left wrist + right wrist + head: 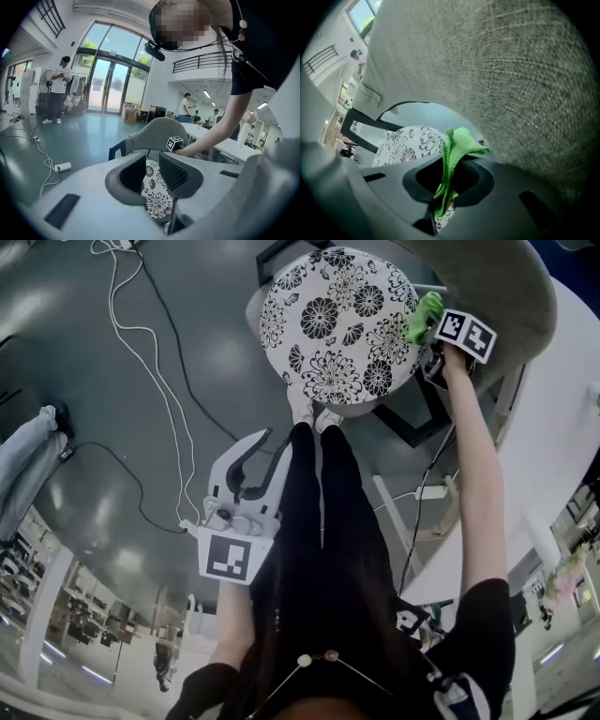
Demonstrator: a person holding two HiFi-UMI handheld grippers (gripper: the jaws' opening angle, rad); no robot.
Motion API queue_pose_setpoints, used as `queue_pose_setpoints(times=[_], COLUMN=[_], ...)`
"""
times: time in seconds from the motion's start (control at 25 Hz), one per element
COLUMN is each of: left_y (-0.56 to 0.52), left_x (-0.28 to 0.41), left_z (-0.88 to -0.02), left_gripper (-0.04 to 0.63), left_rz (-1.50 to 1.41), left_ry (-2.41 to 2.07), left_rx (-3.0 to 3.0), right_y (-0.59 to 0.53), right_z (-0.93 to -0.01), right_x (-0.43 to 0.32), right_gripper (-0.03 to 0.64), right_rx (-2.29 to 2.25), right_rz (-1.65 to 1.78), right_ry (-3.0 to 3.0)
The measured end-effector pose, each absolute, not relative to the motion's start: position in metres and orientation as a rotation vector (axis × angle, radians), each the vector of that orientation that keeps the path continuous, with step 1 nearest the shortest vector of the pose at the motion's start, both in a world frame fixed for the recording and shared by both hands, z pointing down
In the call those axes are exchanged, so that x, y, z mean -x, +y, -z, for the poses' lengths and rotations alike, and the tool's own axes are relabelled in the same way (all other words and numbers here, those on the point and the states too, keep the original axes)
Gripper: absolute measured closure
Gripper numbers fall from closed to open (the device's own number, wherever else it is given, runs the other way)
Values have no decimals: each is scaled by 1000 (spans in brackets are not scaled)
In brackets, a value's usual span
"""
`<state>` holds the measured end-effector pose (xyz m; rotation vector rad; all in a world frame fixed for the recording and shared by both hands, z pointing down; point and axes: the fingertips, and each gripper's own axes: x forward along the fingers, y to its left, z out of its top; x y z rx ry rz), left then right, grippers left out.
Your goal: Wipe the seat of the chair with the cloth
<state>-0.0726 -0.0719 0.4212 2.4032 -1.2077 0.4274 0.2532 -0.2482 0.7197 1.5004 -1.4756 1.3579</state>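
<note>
Right gripper (pixel 429 334) clamps the green cloth (pixel 424 315) at the seat's (pixel 328 329) three-o'clock rim. Left gripper (pixel 246 463) hangs at seven o'clock, jaws apart, empty. Wiping seems at an edge, with most of the seat apparently left.

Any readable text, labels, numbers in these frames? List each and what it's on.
No readable text anywhere.
The right cube on the right tongs: black-and-white squares, no letters.
The left cube on the left tongs: same.
The seat: floral print only.
The cloth: plain green.
The boxes by the doors: too small to read.
</note>
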Motion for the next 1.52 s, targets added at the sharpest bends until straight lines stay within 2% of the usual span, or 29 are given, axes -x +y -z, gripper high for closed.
queue_pose_setpoints(times=[0.2,0.68,0.88,1.24,1.52], left_y=[-71,-67,-62,-56,-62], left_x=[74,85,90,90,90], left_z=[-419,-414,-412,-420,-421], left_gripper=[505,505,505,505,506], left_rz=[-421,-419,-427,-428,-382], left_ry=[-1212,-1244,-1244,-1239,-1251], left_rx=[-2403,-2402,-2391,-2366,-2343], right_y=[-250,-192,-149,-122,-127], right_z=[-699,-685,-686,-703,-716], right_x=[-220,-10,50,76,41], right_gripper=[571,571,571,571,571], right_rx=[-1467,-1051,-860,-836,-937], right_rz=[-1380,-1546,-1532,-1609,-1640], right_ry=[-1570,-1841,-1873,-1827,-1768])
